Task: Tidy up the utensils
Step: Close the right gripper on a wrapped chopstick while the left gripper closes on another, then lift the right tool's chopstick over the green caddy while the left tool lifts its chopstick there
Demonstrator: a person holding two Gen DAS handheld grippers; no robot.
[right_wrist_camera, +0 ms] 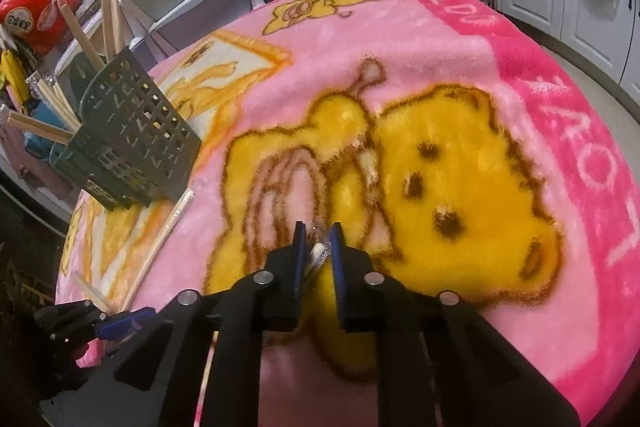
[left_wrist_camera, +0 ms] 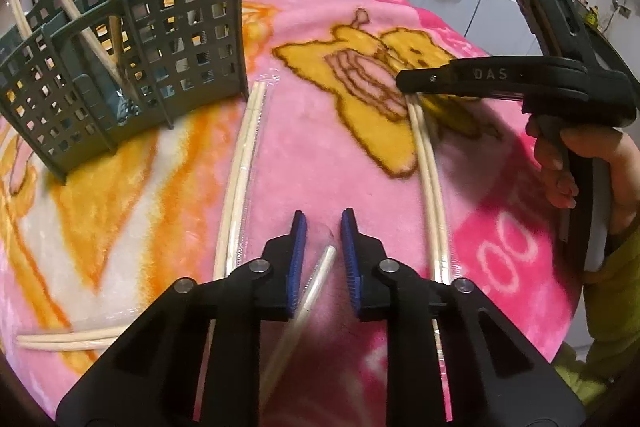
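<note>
My left gripper (left_wrist_camera: 324, 218) is shut on the far end of a plastic-wrapped chopstick pair (left_wrist_camera: 320, 267), which slants between the blue pads. A person's hand (left_wrist_camera: 580, 155) holds my right gripper (left_wrist_camera: 404, 85), which sits over the far end of another wrapped pair (left_wrist_camera: 430, 187). In the right wrist view my right gripper (right_wrist_camera: 318, 227) is shut on that pair's white tip (right_wrist_camera: 318, 253). The dark green slotted utensil basket (left_wrist_camera: 160, 47) stands at the left with several chopsticks upright in it. It shows again as the basket (right_wrist_camera: 136, 131) in the right wrist view.
A third wrapped pair (left_wrist_camera: 244, 155) lies in front of the basket, and another pair (left_wrist_camera: 68, 342) lies crosswise at the near left. Everything rests on a pink cartoon-bear blanket (right_wrist_camera: 440, 47). My left gripper (right_wrist_camera: 132, 319) shows at the lower left. White cabinets stand behind.
</note>
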